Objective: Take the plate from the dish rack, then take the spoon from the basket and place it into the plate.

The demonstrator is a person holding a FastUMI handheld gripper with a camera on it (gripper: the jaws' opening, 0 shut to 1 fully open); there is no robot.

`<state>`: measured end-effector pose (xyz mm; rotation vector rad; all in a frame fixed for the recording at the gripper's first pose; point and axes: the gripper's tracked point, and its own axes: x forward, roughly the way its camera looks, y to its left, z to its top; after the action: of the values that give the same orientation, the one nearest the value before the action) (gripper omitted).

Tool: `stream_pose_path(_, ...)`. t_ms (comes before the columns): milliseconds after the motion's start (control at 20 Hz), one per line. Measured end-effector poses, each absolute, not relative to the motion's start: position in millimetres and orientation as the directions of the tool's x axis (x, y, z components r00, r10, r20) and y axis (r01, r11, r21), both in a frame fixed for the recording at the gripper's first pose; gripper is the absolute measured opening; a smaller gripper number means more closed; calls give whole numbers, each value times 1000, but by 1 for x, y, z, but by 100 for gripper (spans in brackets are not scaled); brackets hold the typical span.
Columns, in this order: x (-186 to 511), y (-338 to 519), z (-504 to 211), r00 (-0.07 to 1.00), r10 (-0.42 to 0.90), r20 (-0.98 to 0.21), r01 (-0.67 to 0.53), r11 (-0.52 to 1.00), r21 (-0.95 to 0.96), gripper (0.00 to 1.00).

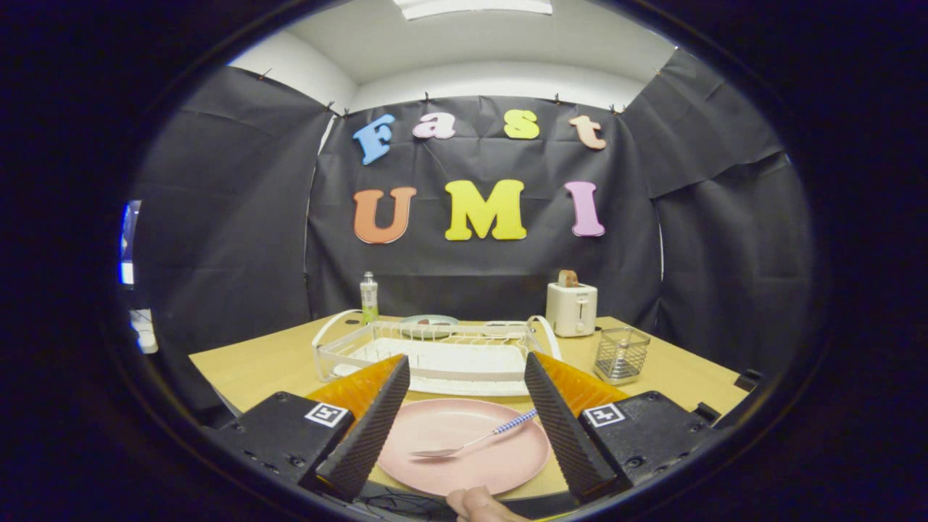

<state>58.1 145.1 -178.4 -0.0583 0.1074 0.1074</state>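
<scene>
I count one round pink plate (464,448) low in the middle of the frame, and on it one metal spoon with a blue-and-white checked handle (475,437). Behind it sits one white wire dish rack (435,355) on the one light wooden counter (254,366). Right of the rack there is one small wire mesh basket (620,354) and one white toaster (571,308). At the rack's left rear stands one clear bottle (369,297). My one claw (464,417) shows two fingers, spread apart.
</scene>
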Motion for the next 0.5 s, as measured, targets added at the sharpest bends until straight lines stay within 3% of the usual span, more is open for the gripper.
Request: stream_pose_path(500,31,74,-91,995,-31,-95,27,999,-47,100)
